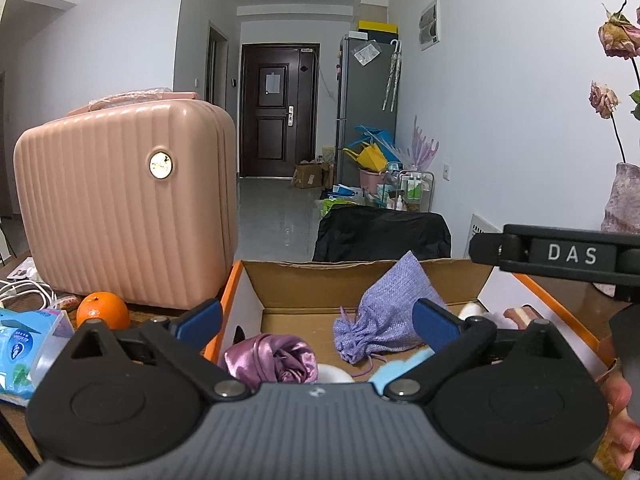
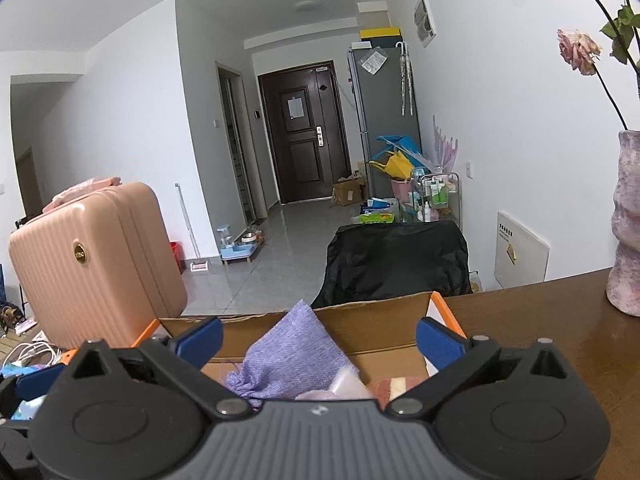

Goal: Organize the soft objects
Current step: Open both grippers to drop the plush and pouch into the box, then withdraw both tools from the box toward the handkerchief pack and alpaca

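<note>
Pouch [image 1: 382, 316] of lilac cloth lies in the cardboard box [image 1: 360, 276] on the desk [image 2: 540, 320], just beyond my left jaws and right jaws, both spread wide and empty. "DAS" is printed on my right gripper [image 1: 572, 254].

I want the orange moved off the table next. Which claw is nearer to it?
Left. The orange sits just beside the left claw; the right claw is over the box's far side.
</note>
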{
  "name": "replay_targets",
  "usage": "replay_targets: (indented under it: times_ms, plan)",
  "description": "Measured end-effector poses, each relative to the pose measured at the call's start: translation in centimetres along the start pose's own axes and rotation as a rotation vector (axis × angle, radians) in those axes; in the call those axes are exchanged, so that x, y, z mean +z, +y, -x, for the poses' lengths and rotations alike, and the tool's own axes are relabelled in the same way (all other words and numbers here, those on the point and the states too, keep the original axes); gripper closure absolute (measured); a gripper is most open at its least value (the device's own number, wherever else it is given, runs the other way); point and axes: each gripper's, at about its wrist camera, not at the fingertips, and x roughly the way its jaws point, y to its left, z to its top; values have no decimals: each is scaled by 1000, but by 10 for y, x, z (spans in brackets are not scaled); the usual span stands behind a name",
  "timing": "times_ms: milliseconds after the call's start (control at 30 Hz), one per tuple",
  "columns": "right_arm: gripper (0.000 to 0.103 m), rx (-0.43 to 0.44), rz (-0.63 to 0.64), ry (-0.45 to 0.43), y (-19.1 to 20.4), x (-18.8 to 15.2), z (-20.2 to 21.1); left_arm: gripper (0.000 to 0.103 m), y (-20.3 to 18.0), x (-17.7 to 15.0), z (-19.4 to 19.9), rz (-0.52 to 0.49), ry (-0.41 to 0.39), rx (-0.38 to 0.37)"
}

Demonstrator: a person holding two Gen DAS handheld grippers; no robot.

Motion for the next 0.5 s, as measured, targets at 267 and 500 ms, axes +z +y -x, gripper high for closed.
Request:
replay_targets:
  times_ms: [267, 500]
  plan:
    - [0, -1, 7, 3, 1, -1, 7, 0, 1, -2, 3, 1, 8, 13]
    - [0, 1, 11, -20, -3, -1, 24, 0, 5, -3, 8, 10, 10, 26]
